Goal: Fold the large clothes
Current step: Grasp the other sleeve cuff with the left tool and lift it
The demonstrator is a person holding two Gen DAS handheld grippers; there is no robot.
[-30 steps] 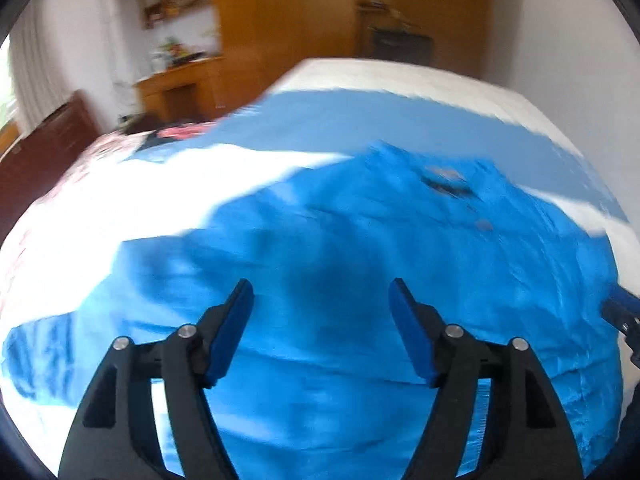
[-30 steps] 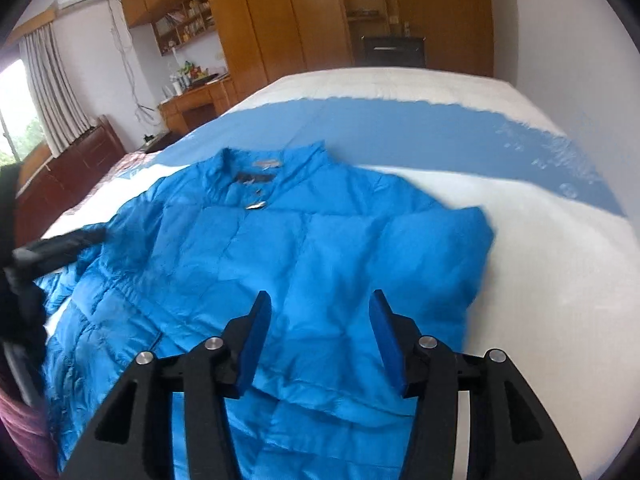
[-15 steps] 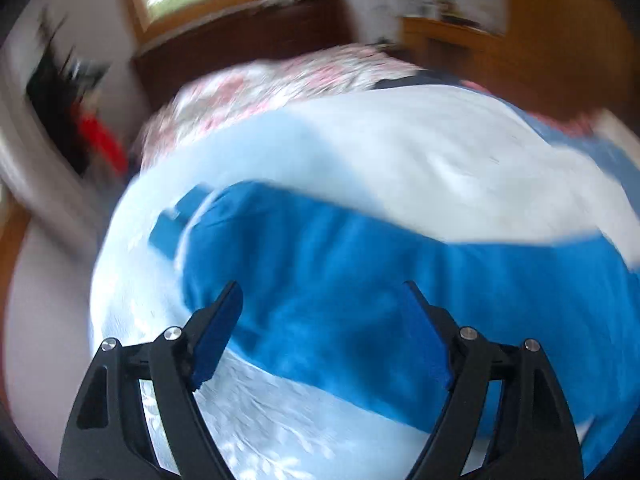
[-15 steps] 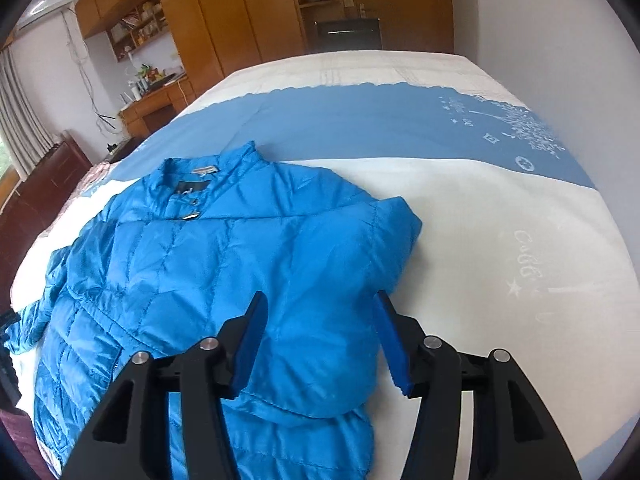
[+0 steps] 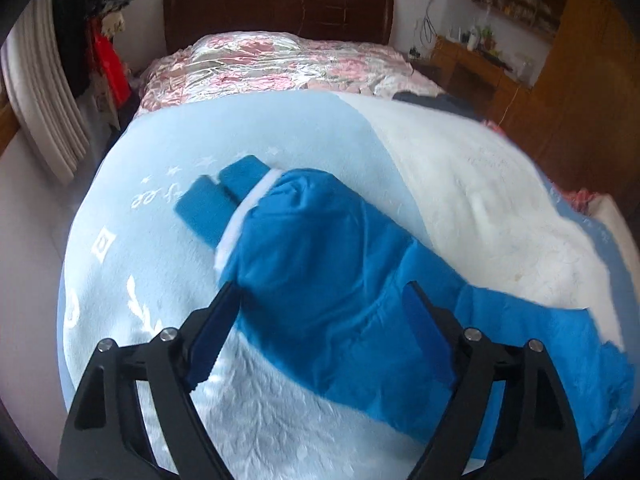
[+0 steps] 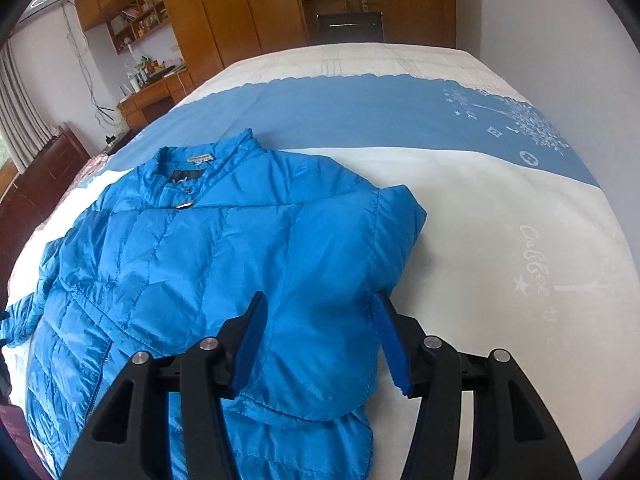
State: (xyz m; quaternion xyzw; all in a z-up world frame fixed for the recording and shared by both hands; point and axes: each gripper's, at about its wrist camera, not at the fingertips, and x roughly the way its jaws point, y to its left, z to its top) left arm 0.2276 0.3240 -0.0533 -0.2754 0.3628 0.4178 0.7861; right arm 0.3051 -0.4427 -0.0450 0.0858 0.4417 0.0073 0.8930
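A bright blue puffer jacket (image 6: 168, 264) lies front up on the bed, collar (image 6: 200, 168) toward the far side. One sleeve is folded in over the chest, and my right gripper (image 6: 320, 302) hovers open just above that folded sleeve (image 6: 332, 248). In the left wrist view the other sleeve (image 5: 328, 264) stretches out flat, its knit cuff (image 5: 218, 200) pointing away. My left gripper (image 5: 320, 294) hangs over the sleeve behind the cuff. Its jaws are opening, the sleeve showing between them with neither pad pressing on it.
The jacket rests on a white and light-blue bedspread (image 6: 500, 220). A pink floral quilt (image 5: 272, 68) and a dark headboard (image 5: 280, 12) lie beyond the cuff. The bed's edge drops to the floor (image 5: 28, 264) on the left. Wooden wardrobes (image 6: 248, 8) and a desk (image 6: 152, 96) line the far wall.
The left view swung from the jacket's body out to the stretched sleeve and cuff, and its jaws spread wider. The right gripper drifted slightly and stays over the folded sleeve.
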